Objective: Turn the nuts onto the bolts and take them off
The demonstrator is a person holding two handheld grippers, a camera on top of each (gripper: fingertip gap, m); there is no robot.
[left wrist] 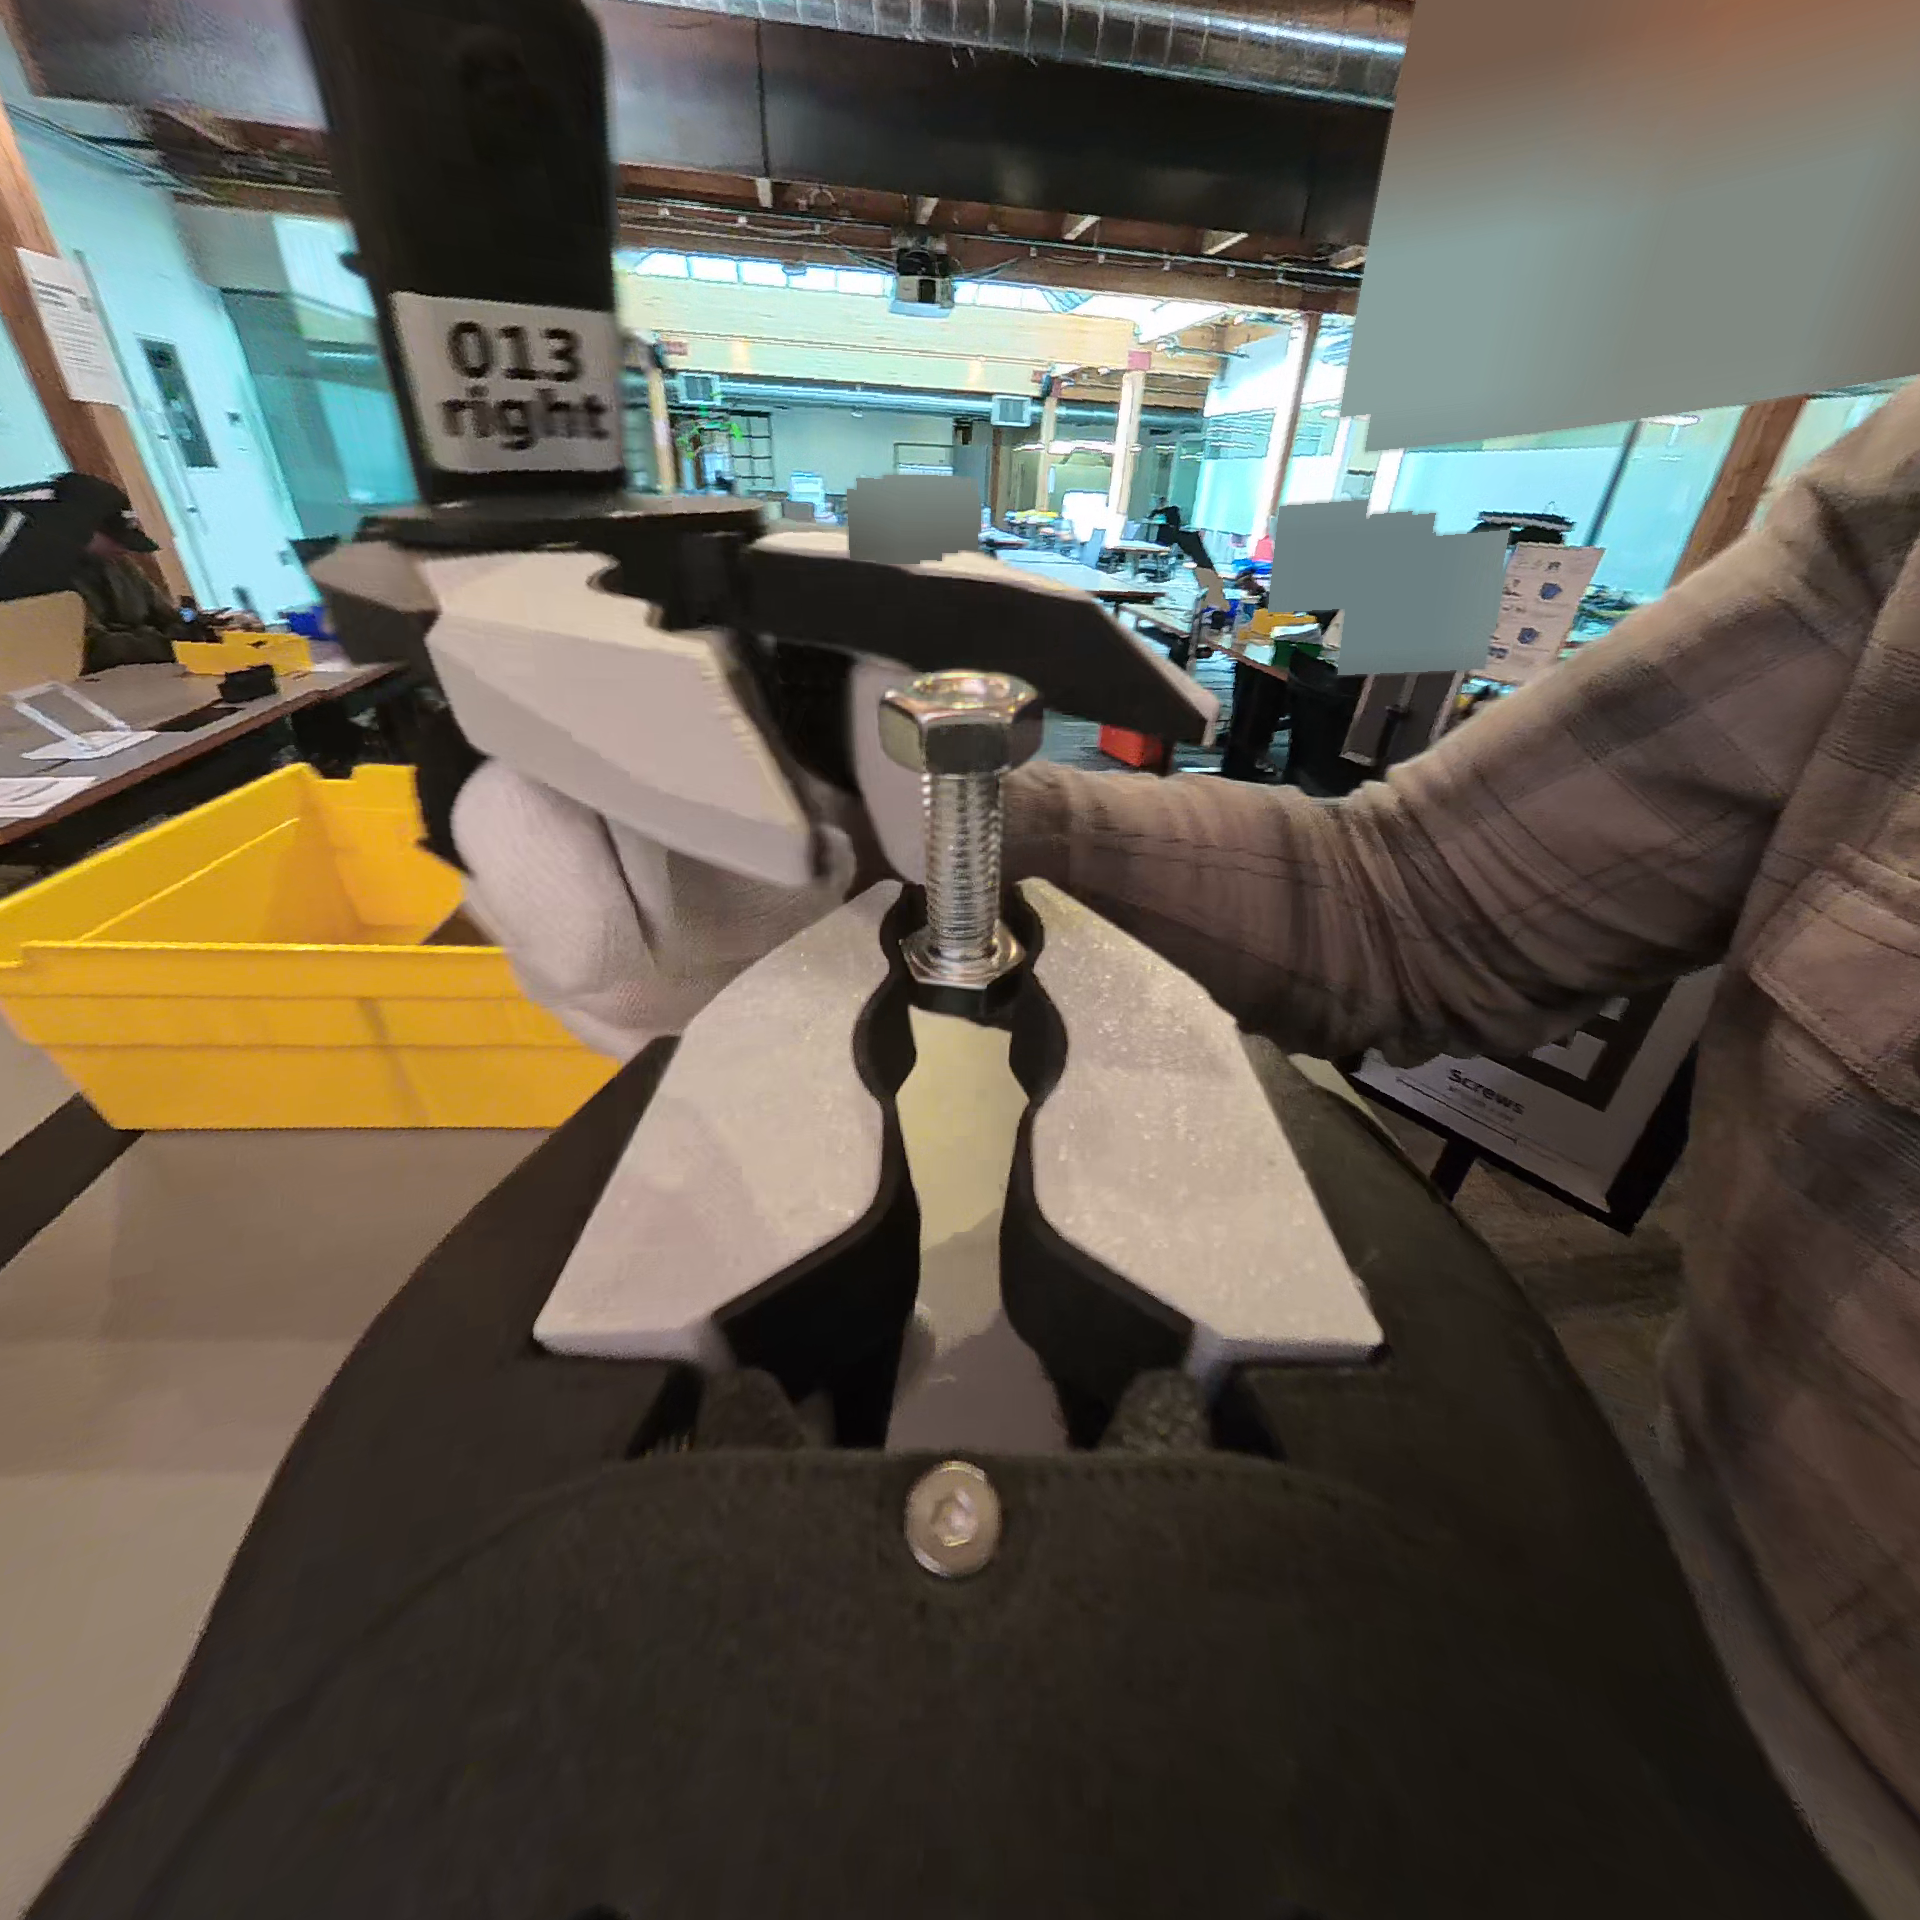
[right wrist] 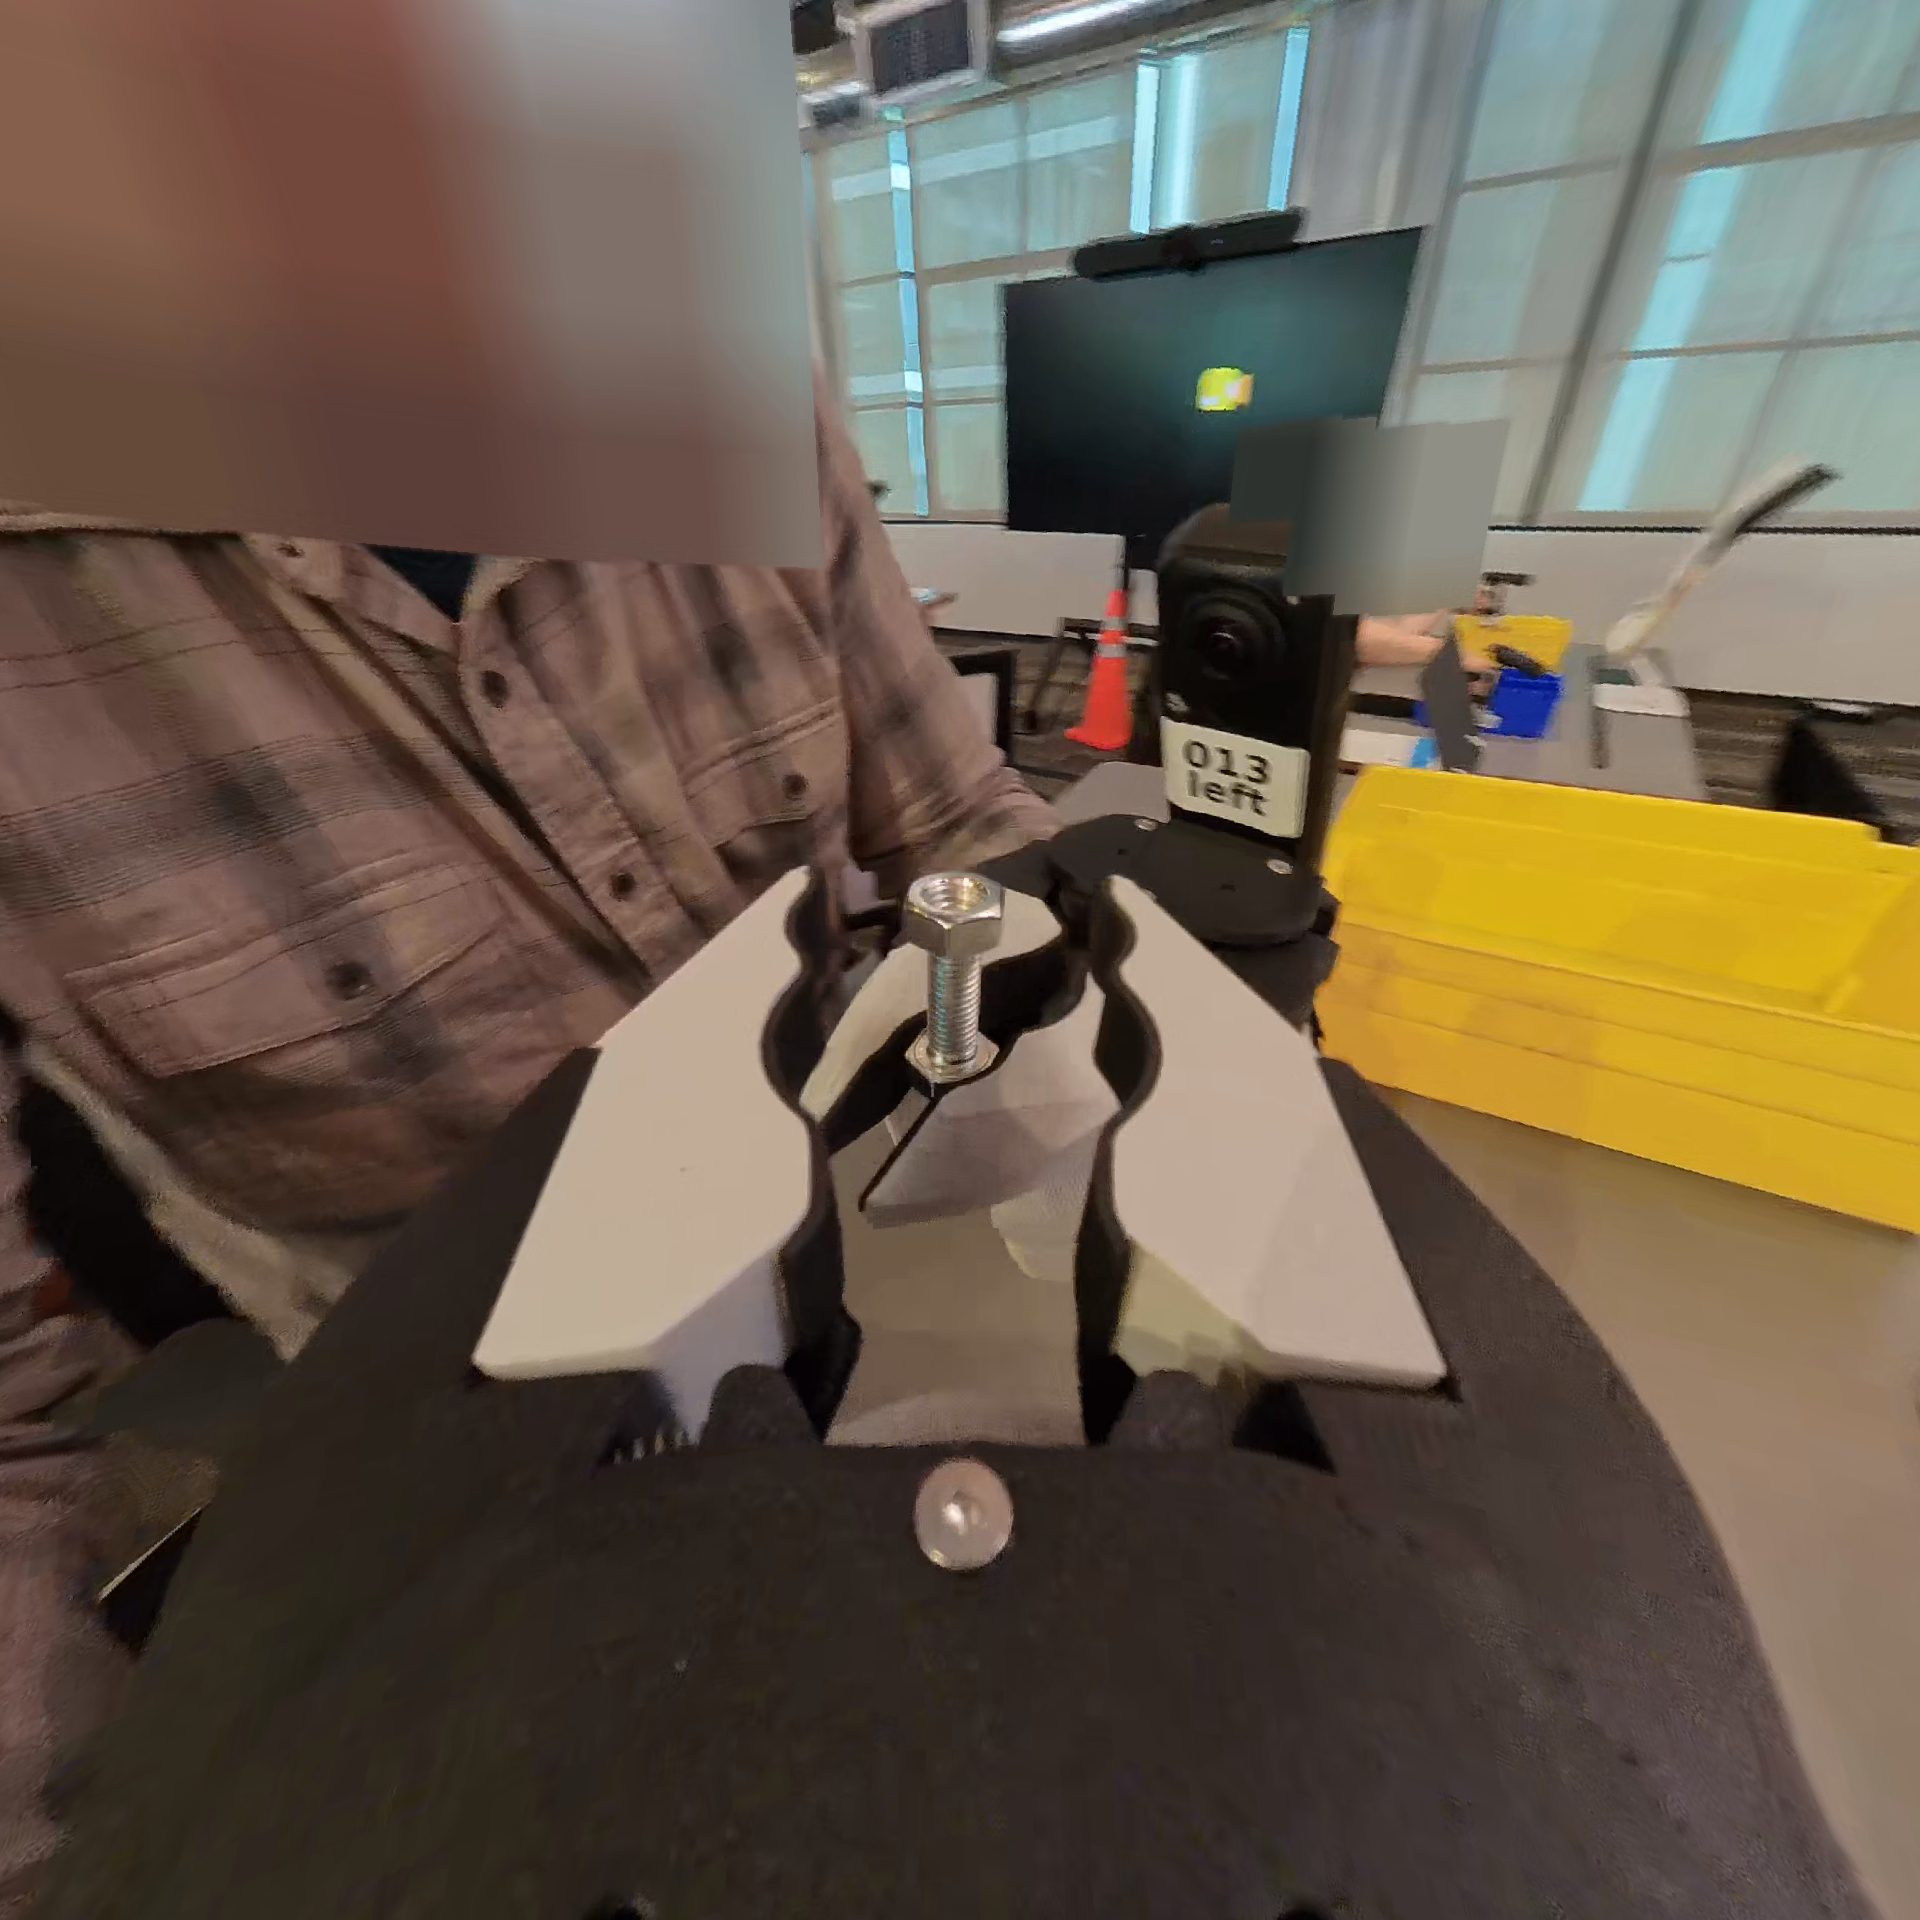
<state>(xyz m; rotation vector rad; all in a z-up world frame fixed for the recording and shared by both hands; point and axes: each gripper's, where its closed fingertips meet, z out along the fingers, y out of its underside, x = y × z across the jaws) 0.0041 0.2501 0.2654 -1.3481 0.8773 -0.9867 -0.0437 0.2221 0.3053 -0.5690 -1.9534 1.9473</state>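
**Left gripper holds the nut, bolt stands upright, right gripper spread around the bolt head**

The left gripper (left wrist: 958, 961) has its jaws drawn in tight on a hex nut (left wrist: 958, 961) at their tips. A silver bolt (left wrist: 961, 831) stands upright through that nut, threaded shaft showing between nut and hex head, head uppermost. All of this is held up in the air above the grey counter (left wrist: 260, 1299).

The right gripper (right wrist: 951, 914) sits level with the bolt's head, its jaws set wide apart, one on each side of the head. In the right wrist view there is a clear gap on both sides, so they touch nothing. In the left wrist view this gripper lies tilted across the scene just behind the bolt head, gripped by a white-gloved hand (left wrist: 582, 914) with a plaid sleeve (left wrist: 1403, 852) behind it.

A yellow bin (left wrist: 260, 987) rests on the counter off to the left gripper's side, near but apart from the bolt.
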